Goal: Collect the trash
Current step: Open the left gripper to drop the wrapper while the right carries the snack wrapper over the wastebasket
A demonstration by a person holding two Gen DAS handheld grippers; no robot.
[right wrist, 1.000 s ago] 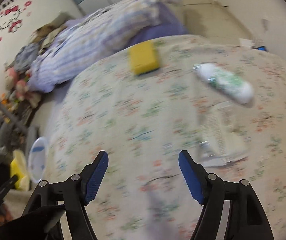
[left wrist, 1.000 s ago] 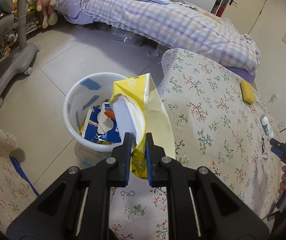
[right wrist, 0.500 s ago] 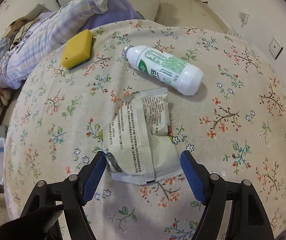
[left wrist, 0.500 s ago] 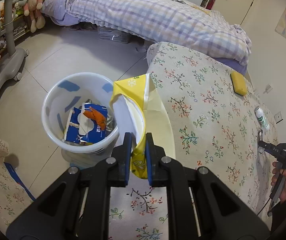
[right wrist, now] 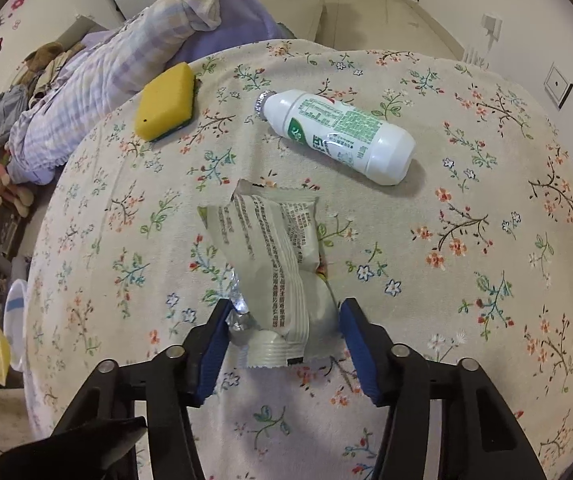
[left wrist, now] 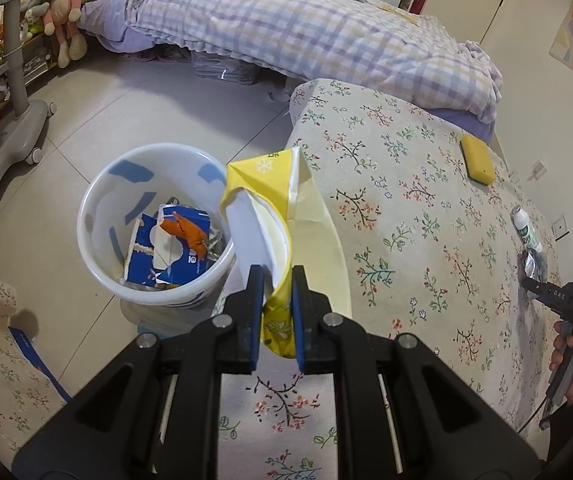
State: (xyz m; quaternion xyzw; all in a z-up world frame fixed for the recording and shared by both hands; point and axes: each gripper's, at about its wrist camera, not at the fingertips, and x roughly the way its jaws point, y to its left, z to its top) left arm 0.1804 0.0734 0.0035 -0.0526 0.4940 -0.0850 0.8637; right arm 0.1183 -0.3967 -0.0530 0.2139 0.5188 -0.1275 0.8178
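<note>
My left gripper is shut on the lower end of a yellow and white plastic bag, which it holds up beside a white bin on the floor. The bin holds blue cartons and other scraps. A pale green snack wrapper with a crumpled foil edge lies on the flowered tablecloth. My right gripper straddles its near end with the jaws closing. Both pads touch the wrapper, which has buckled upward. A white bottle with a green label lies on its side just beyond.
A yellow sponge rests near the table's far edge. Behind the table is a bed with a checked quilt. Plush toys and a grey wheeled stand are at the far left of the tiled floor.
My right gripper came down over the wrapper and its jaws narrowed onto it, bunching it up. The left gripper shifted a little with the yellow bag, then stayed still.
</note>
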